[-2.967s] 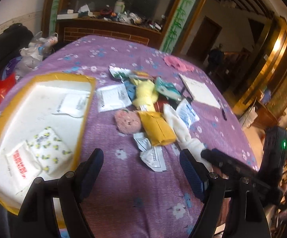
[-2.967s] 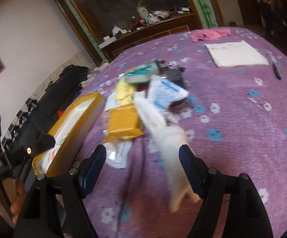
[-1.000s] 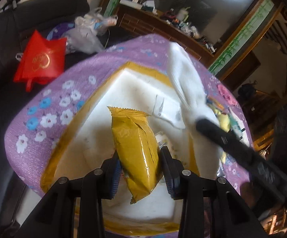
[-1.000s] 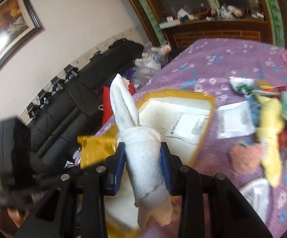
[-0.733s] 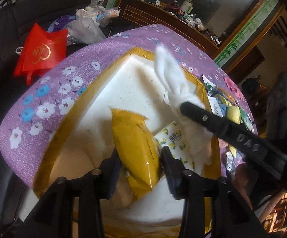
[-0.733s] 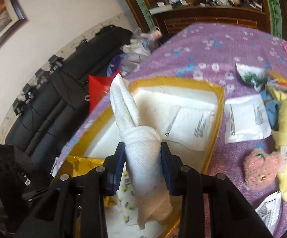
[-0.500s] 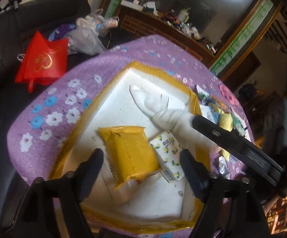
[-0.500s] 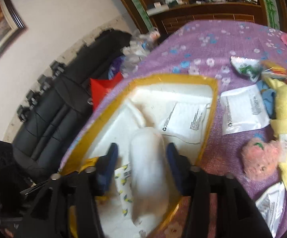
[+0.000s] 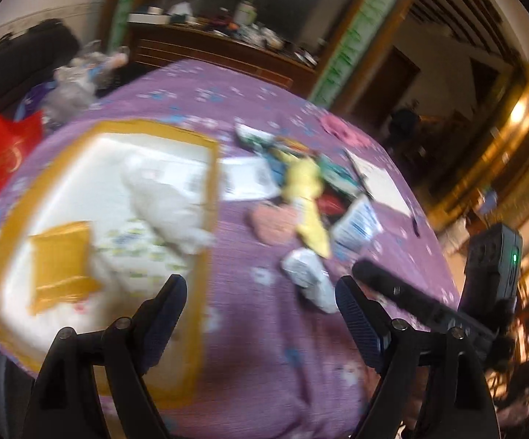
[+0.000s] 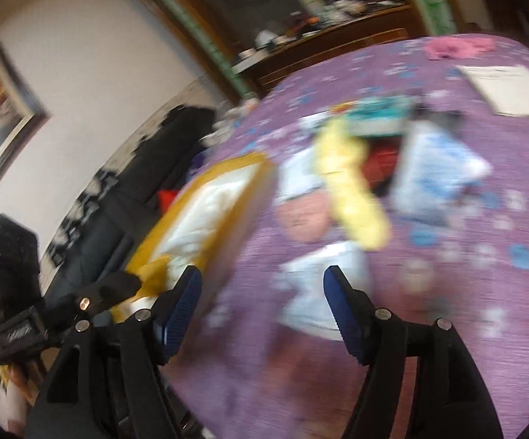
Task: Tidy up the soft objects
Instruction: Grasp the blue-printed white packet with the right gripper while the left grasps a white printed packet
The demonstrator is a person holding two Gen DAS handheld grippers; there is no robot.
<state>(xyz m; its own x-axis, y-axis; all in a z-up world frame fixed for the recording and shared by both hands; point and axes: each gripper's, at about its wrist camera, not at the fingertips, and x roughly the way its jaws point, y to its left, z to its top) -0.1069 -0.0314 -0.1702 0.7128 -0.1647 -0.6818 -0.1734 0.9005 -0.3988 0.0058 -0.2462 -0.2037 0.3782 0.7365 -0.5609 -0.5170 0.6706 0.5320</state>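
white towel (image 9: 169, 197) and yellow packet (image 9: 61, 263) lie in tray (image 9: 8, 183) — both claws empty.

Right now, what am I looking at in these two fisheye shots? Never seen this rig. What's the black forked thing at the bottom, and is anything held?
No robot here: a person carries a hand-held two-finger gripper in each hand, with a camera on each one looking along its fingers. One picture is from the left gripper, the other from the right gripper; each also catches the other at its edge. Both hold nothing; the right one's jaws are opening. Below is a table with a purple flowered cloth. On it stands a white tray with a yellow rim, holding a yellow packet, a rolled white towel and a patterned tissue pack. Beside the tray lies a loose pile: a yellow cloth, a pink plush and white packets. Both pictures are blurred.
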